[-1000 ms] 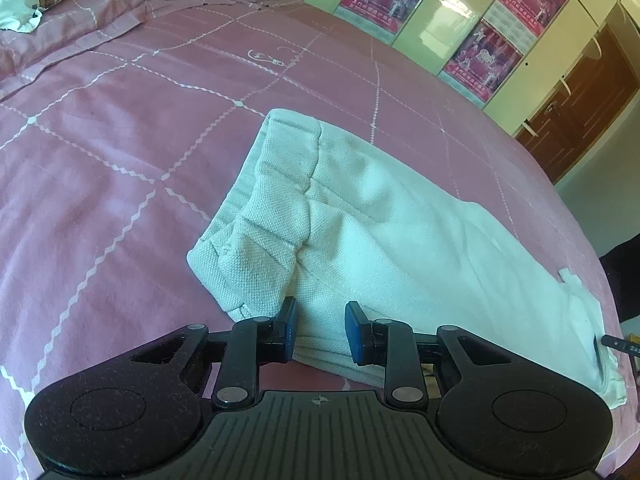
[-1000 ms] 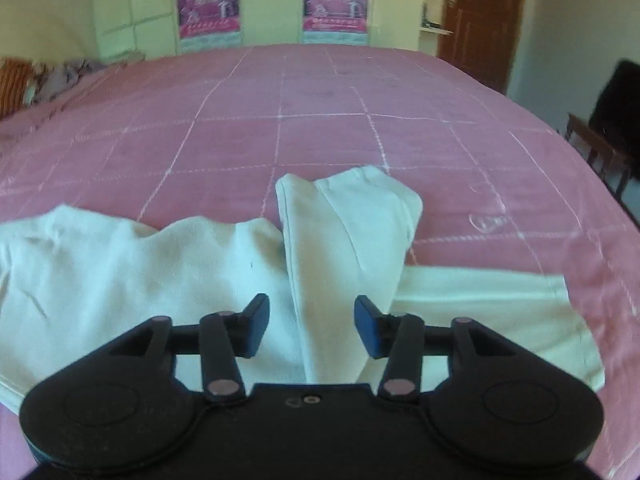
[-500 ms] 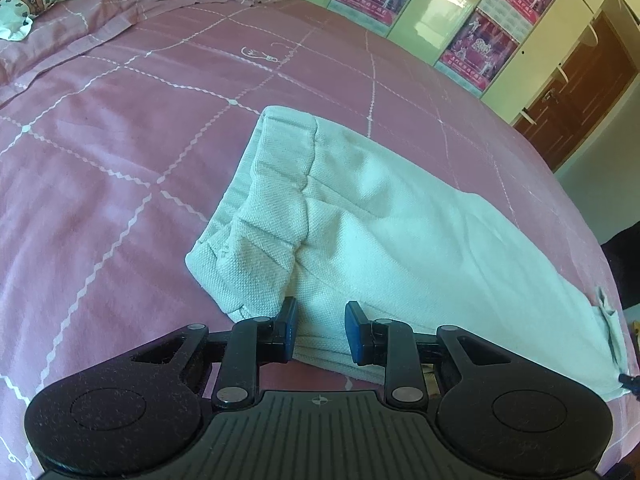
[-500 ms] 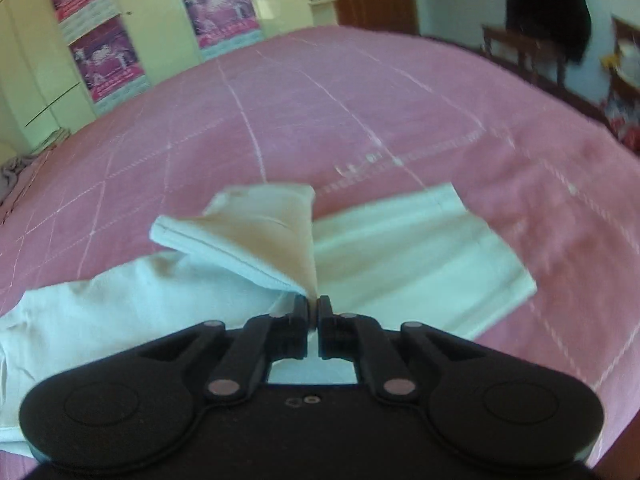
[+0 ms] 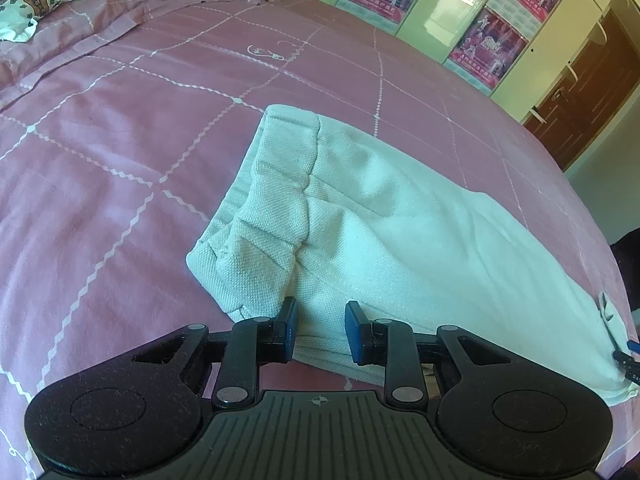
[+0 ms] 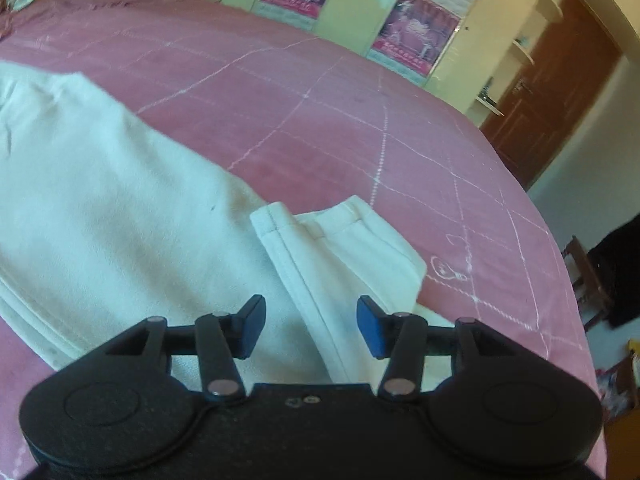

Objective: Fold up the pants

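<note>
The pants [image 5: 400, 232] lie flat on the pink bedspread [image 5: 100, 152], filling the centre and right of the left-wrist view, waistband toward frame centre, legs running to the lower right edge.

My left gripper [image 5: 320, 328] sits at the bottom centre of that view. Its blue pads [image 5: 290, 330] stand a narrow gap apart with the near folded edge of the pants between them; I cannot tell whether they press on the cloth.

My right gripper [image 6: 311, 326] occupies the bottom centre of the right-wrist view. Its jaws have just been opening and now stand released, well apart. The leg cuff [image 6: 340, 240] lies on the bedspread between and beyond the pads, touched by neither.

Wardrobe doors with posters [image 6: 416, 36] fill the upper frame; a brown door [image 6: 560, 92] stands at upper right.
</note>
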`<action>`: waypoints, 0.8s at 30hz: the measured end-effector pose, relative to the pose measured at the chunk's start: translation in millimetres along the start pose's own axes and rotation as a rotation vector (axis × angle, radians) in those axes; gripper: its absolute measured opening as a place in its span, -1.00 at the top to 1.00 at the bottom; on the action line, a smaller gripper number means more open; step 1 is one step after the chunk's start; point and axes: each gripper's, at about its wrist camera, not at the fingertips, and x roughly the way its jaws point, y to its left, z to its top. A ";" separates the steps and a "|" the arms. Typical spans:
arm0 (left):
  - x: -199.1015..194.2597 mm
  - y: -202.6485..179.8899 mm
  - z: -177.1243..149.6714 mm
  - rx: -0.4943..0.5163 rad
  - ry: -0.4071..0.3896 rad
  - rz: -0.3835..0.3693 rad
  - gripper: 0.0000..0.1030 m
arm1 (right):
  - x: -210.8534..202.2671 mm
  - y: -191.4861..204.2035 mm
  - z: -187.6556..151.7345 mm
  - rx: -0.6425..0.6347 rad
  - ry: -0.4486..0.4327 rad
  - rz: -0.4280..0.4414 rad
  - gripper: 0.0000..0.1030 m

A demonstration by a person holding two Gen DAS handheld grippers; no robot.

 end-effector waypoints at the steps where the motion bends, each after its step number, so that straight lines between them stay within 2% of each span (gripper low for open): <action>1: -0.1 0.0 0.0 -0.001 0.000 -0.001 0.46 | 6.0 5.3 3.9 -0.040 0.008 -0.019 0.10; 2: 0.3 0.2 0.1 0.000 0.000 -0.001 0.46 | 9.4 7.3 7.0 -0.063 0.003 -0.050 0.22; 3: 0.3 0.3 0.0 -0.001 0.000 -0.001 0.46 | 11.6 4.5 10.6 -0.055 -0.012 -0.079 0.76; 4: 0.3 0.2 0.0 -0.001 0.000 -0.001 0.46 | 9.7 -4.3 14.0 -0.002 -0.020 -0.090 0.90; 5: 0.3 -0.1 0.1 0.002 0.001 -0.001 0.46 | 3.5 -18.2 16.3 0.083 -0.039 -0.100 0.90; 8: 0.5 0.3 0.1 0.006 0.002 -0.005 0.46 | -31.4 -80.0 3.5 0.456 -0.145 -0.109 0.91; 10: 0.7 1.0 -0.1 0.008 0.001 -0.007 0.46 | -53.8 -123.1 -29.7 0.716 -0.187 -0.116 0.91; 12: 1.1 1.2 0.0 0.011 0.001 -0.009 0.46 | -59.1 -154.9 -73.5 0.939 -0.189 -0.077 0.91; 14: 1.3 1.2 0.4 0.013 0.002 -0.009 0.46 | -43.0 -171.4 -115.4 1.078 -0.136 -0.025 0.91; 17: 1.2 1.4 2.1 0.012 0.009 -0.010 0.46 | -0.9 -173.8 -159.3 1.187 0.002 0.054 0.91; 21: -1.9 -2.7 5.5 0.024 0.004 -0.005 0.46 | 3.6 -167.1 -168.3 1.223 -0.030 0.069 0.89; 23: -17.8 -2.8 5.3 -0.022 -0.060 -0.008 0.45 | 3.0 -165.1 -166.5 1.220 -0.026 0.079 0.78; 24: -28.2 -1.8 3.5 -0.050 -0.109 -0.010 0.45 | 2.7 -164.0 -165.4 1.214 -0.023 0.082 0.66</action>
